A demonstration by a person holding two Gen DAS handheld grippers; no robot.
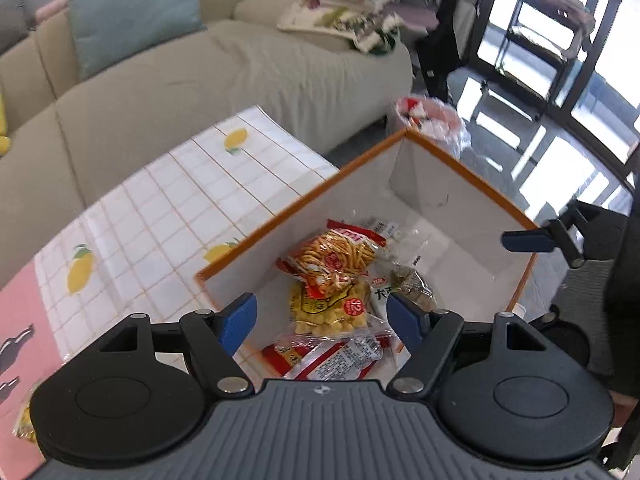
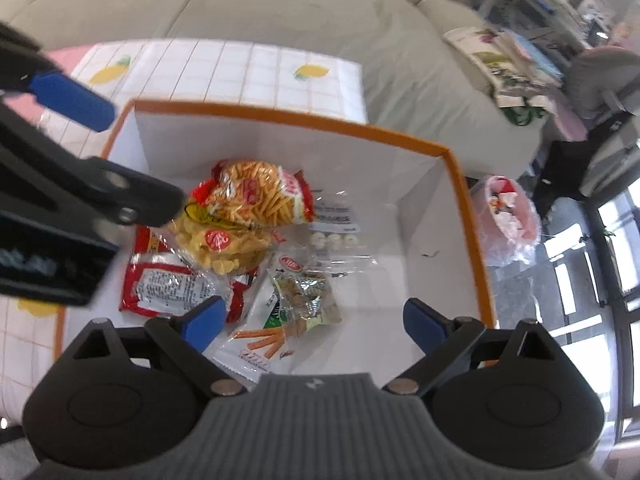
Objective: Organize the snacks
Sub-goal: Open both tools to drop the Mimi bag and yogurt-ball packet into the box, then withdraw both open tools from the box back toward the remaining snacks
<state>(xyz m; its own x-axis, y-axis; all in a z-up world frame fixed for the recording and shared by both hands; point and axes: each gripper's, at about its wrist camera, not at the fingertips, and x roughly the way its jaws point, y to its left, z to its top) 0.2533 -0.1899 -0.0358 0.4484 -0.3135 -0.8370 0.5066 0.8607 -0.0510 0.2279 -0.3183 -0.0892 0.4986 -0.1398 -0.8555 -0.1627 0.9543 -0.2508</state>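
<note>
Left tool (image 1: 322,322): jaws spread wide, nothing between the blue pads, poised above the box's near-left corner.
Box (image 2: 464,184): white inside, orange rim, standing on the lemon-print desk (image 1: 168,200).
Snacks: stick-snack bag (image 2: 256,194) on top of a yellow puff bag (image 2: 224,248); red packet (image 2: 168,284) at left; green packet (image 2: 308,296) toward the middle.
Right tool (image 2: 314,326): jaws wide, empty, above the box's near side.
Bin (image 2: 508,208): pink, on the floor right of the box.

Snack packets (image 2: 244,236) lie inside orange-rimmed box (image 2: 460,184).
</note>
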